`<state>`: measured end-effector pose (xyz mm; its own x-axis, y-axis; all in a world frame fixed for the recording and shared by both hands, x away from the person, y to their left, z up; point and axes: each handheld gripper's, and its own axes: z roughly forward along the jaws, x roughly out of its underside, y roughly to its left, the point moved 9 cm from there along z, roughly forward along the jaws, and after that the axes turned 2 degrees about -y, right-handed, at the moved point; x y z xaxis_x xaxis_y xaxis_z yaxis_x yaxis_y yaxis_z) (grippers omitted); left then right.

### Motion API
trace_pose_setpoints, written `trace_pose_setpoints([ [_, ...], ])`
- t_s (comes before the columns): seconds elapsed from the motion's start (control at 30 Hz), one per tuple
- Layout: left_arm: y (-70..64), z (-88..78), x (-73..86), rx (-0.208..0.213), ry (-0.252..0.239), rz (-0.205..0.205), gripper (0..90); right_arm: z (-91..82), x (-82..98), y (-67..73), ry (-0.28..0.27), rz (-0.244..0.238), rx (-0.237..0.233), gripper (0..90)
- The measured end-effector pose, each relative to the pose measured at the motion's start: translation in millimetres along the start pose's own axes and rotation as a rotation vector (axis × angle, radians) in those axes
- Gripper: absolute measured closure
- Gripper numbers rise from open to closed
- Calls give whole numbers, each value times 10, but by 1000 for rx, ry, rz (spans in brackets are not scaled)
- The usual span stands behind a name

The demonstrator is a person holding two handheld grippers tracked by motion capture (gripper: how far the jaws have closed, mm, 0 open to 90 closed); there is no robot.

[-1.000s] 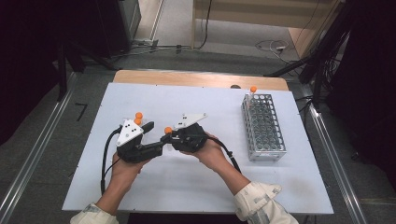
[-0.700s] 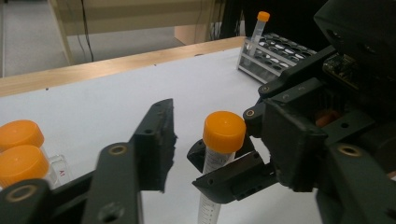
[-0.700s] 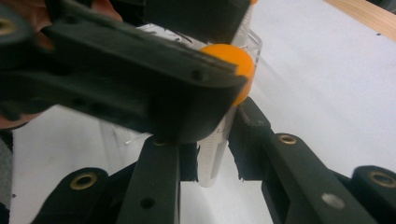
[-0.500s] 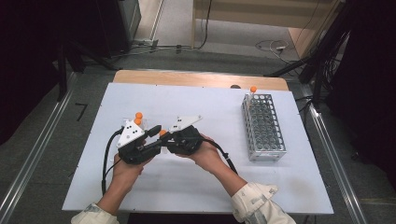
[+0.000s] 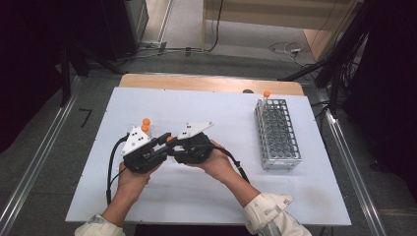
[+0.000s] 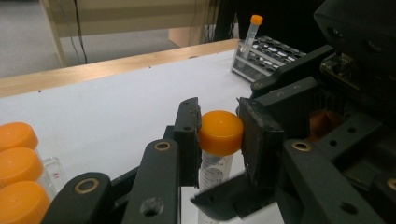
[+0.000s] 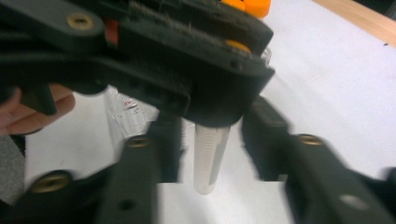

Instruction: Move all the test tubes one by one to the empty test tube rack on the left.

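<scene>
Handover's basically done: left tongs (image 6: 217, 135) clamp the tube's orange cap (image 6: 221, 132), right tongs (image 7: 210, 140) have just been opening off the tube (image 7: 210, 156); racking (image 5: 276, 133) still left.

The two grippers meet in the middle of the high view, left gripper (image 5: 164, 143) beside right gripper (image 5: 178, 145), a tube (image 6: 219, 140) between them. Three tubes (image 6: 21, 179) lie at the lower left of the left gripper view. The rack (image 5: 276, 132) stands at the right, one tube in its far corner (image 5: 266, 95).
</scene>
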<state>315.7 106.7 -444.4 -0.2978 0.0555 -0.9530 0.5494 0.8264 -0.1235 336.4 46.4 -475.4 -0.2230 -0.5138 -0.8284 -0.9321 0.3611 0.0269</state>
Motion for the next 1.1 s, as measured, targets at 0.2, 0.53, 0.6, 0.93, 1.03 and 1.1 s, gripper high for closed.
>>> trace_pose_setpoints([
  [0.2,139,-150,-129,-20,-24,-22,697,-17,23,-112,4,27,67,291],
  [0.53,373,-428,-289,-98,-49,-1,696,-302,86,-509,-32,117,165,265],
  [0.6,407,-441,-281,-104,-44,-3,696,-377,99,-600,-45,141,188,265],
  [0.93,531,-507,-239,-149,-40,0,695,-979,144,-1080,-122,217,324,268],
  [1.03,573,-509,-217,-163,-45,-3,696,-1174,171,-1226,-146,238,368,270],
  [1.1,596,-502,-196,-171,-42,4,695,-1286,200,-1314,-155,251,395,274],
])
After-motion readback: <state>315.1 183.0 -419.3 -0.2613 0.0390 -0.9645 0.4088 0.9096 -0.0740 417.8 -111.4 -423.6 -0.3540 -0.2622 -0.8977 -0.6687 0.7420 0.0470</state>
